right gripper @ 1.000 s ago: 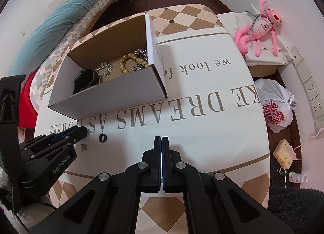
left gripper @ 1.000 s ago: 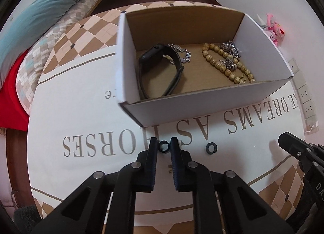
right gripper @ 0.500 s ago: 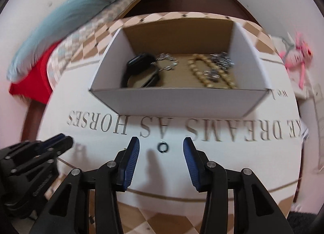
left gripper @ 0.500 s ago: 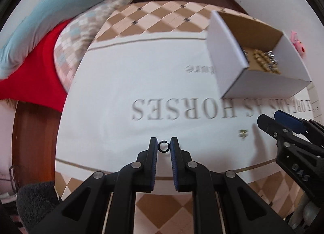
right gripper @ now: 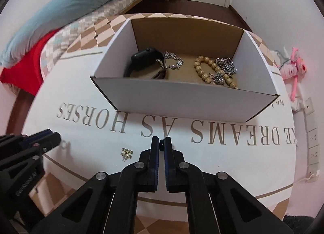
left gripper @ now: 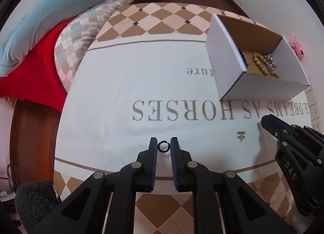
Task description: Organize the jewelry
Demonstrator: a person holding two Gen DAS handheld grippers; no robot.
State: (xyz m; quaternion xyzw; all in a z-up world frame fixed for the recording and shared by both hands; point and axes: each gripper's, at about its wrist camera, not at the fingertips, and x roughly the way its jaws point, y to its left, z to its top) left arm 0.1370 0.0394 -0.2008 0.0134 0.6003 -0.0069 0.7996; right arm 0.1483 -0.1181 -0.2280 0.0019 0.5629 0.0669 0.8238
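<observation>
Rings [left gripper: 163, 146]: two, one per tongs [left gripper: 163, 147].

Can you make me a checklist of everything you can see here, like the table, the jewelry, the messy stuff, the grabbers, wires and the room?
Surface: round table under a white printed cloth.
Job's things: open box holding a black watch, bead bracelet and silver chains; gold earrings lie loose on the cloth.
Clutter: nothing seen.
Grippers: left gripper jaws shut on a black ring; right gripper jaws shut on a second ring.
Cables: nothing seen.
Surroundings: bed, pink toy, wall sockets.
</observation>
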